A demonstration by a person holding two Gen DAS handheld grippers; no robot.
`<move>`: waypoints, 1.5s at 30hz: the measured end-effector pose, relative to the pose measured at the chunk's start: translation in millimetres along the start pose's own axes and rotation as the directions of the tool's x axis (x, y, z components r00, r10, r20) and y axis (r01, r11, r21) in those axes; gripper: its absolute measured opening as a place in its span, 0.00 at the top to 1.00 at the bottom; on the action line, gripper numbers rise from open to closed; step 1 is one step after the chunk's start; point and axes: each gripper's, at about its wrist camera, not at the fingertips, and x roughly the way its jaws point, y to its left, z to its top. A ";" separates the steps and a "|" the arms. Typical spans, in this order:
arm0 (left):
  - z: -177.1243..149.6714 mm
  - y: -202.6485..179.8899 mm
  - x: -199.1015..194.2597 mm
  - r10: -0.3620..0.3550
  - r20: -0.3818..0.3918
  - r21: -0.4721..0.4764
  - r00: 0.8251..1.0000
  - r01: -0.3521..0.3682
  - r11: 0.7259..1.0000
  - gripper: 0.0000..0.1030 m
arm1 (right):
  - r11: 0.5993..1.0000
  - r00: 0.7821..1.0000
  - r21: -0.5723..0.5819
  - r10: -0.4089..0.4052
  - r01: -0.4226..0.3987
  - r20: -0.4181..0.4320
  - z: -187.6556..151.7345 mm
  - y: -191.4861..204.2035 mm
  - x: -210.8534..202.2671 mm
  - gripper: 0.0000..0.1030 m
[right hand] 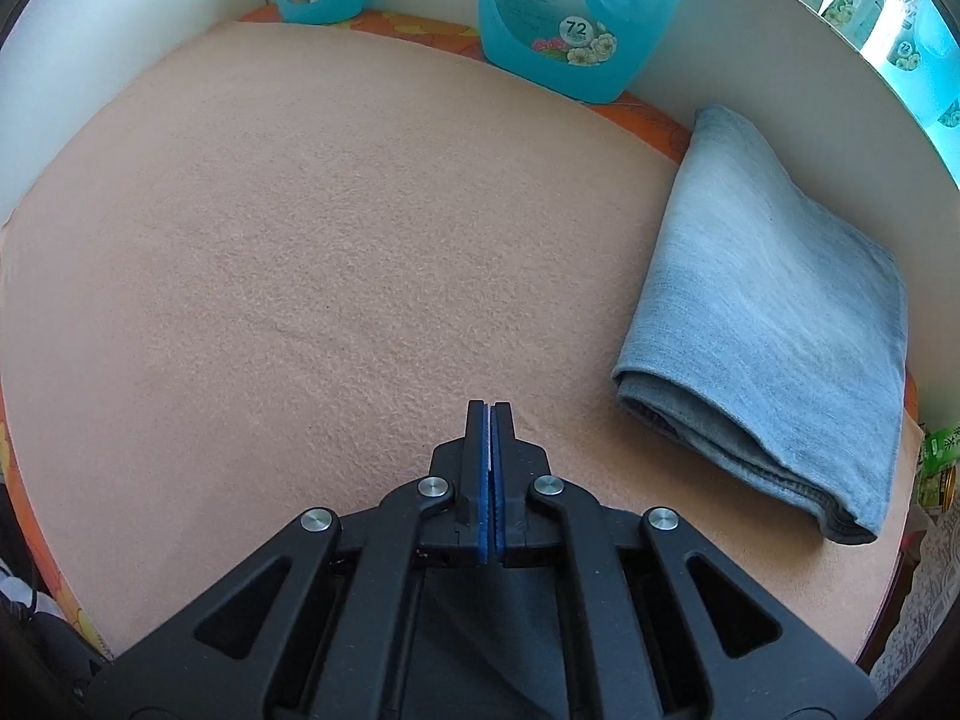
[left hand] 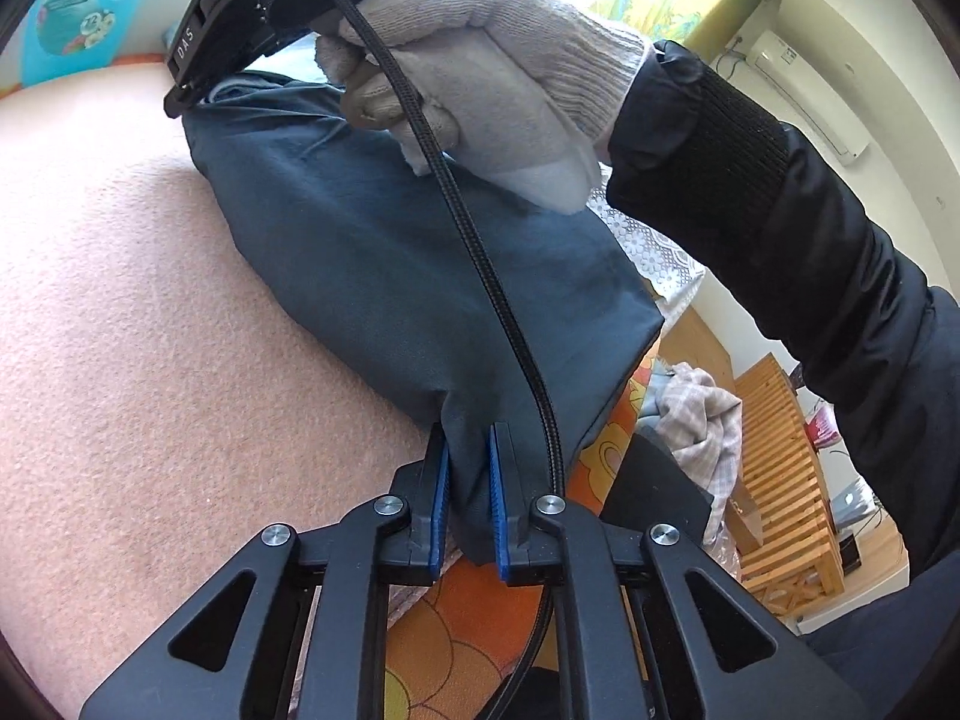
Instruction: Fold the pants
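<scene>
Dark blue pants (left hand: pixel 360 252) lie in a long folded strip across the pink blanket (left hand: pixel 120 300). My left gripper (left hand: pixel 471 438) is shut on their near end, the cloth pinched between its blue pads. At the far end a gloved hand (left hand: pixel 492 60) holds the right gripper's black housing (left hand: pixel 222 24) down against the pants; its tips are hidden there. In the right wrist view my right gripper (right hand: pixel 491 405) is shut, pads pressed together above the blanket (right hand: pixel 300 240). No cloth shows between them, only dark fabric under the linkage.
Folded light blue jeans (right hand: pixel 774 312) lie at the right by a white wall. Blue detergent bottles (right hand: pixel 576 12) stand at the back edge. A black cable (left hand: pixel 480 276) crosses the pants. Off the table edge are a checked cloth (left hand: pixel 702 420) and a wooden bench (left hand: pixel 786 480).
</scene>
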 end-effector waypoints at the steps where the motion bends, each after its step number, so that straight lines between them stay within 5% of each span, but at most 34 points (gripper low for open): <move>1: -0.4 -0.7 0.4 0.003 -0.005 0.008 1.000 -0.003 1.000 0.92 | 0.999 1.000 0.026 0.020 -0.021 0.017 0.9 -4.0 -2.4 0.99; 9: -3.0 1.6 -9.7 0.027 -0.005 -0.015 1.000 -0.027 1.000 0.85 | 0.983 0.992 0.173 0.034 -0.055 0.123 -17.2 -33.8 -59.3 0.96; 12: -6.9 -1.2 -15.9 0.048 -0.009 0.005 0.999 -0.048 0.999 0.78 | 0.968 0.983 0.241 0.029 -0.073 0.179 -42.2 -45.0 -90.7 0.80; 14: -8.7 -0.6 -20.6 0.068 -0.011 0.003 0.998 -0.068 0.998 0.68 | 0.963 0.974 0.261 0.006 -0.066 0.225 -61.1 -48.4 -112.9 0.59; 19: -4.2 7.7 -37.7 0.132 0.021 -0.010 0.991 -0.132 0.991 0.63 | 0.948 0.953 0.317 -0.080 -0.018 0.293 -111.2 -50.1 -159.7 0.44; 22: 3.2 11.5 -46.2 0.161 0.041 -0.017 0.986 -0.160 0.987 0.50 | 0.940 0.936 0.340 -0.141 0.024 0.321 -138.4 -49.1 -176.0 0.38; 31: 37.7 17.2 -52.2 0.300 0.122 0.013 0.946 -0.303 0.953 0.43 | 0.884 0.936 0.465 -0.199 0.045 0.289 -201.6 -66.9 -169.7 0.38; 39: 59.7 18.9 -50.8 0.389 0.157 -0.001 0.908 -0.394 0.919 0.37 | 0.864 0.942 0.494 -0.240 0.097 0.234 -226.1 -72.7 -156.8 0.22; 45: 67.2 13.4 -40.7 0.384 0.153 0.019 0.911 -0.391 0.920 0.36 | 0.874 0.934 0.467 -0.266 0.131 0.237 -223.3 -74.3 -157.3 0.12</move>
